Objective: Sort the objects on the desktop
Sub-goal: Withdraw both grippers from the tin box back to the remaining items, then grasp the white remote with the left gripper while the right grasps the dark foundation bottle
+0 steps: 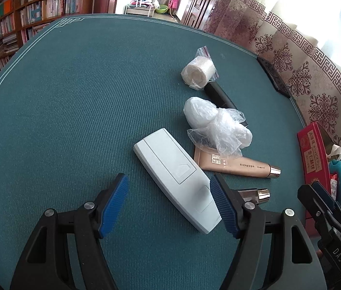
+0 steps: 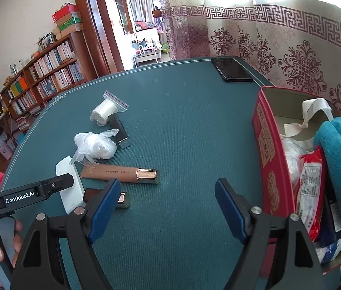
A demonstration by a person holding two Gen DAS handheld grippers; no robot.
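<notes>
Currently, both the left hand-held gripper (image 1: 169, 203) and right hand-held gripper (image 2: 168, 207) are hanging with jaws wide apart, gripping nothing, over a teal tabletop (image 1: 73, 96). White remote (image 1: 177, 176), beige tube (image 2: 122, 170) and bagged items are lying loose mid-surface; a red tin (image 2: 269, 154) is sitting by patterned curtains (image 2: 291, 48), bookshelves (image 2: 47, 72) behind.

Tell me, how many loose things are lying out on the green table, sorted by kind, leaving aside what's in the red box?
Cosmetic tubes with gold caps: 2, long tube, short tube
Plastic-wrapped bundles: 2, bagged roll, crumpled bag
White remote: 1
Black bar: 1
Black phone: 1
Total: 7
</notes>
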